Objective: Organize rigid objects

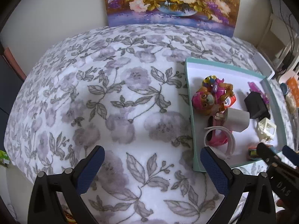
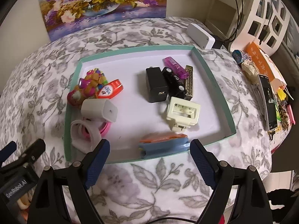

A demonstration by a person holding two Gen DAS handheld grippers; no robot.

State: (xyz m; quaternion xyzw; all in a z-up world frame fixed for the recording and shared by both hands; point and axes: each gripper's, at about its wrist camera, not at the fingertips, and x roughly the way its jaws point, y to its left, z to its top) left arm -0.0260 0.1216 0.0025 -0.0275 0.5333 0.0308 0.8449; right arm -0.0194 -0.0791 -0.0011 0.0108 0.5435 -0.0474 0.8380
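Observation:
A shallow teal-rimmed tray [image 2: 214,85] lies on the floral cloth and holds the small rigid objects. In it are a black charger [image 2: 156,85], a purple lighter [image 2: 174,65], a gold-patterned lighter [image 2: 189,82], a cream clip [image 2: 184,113], a white charger [image 2: 99,109], a pink-and-white band [image 2: 89,130], a toy dog figure [image 1: 207,97] and a blue-and-orange toy [image 2: 162,143]. My right gripper [image 2: 150,160] stands open just in front of the tray's near wall, empty. My left gripper [image 1: 153,168] is open over bare cloth, left of the tray [image 1: 187,85].
A flower painting [image 2: 104,1] leans on the wall behind. Right of the tray lie a white box [image 2: 200,35], a phone [image 2: 269,100], an orange book [image 2: 261,61] and small clutter near the table edge. A white shelf [image 2: 265,15] stands beyond.

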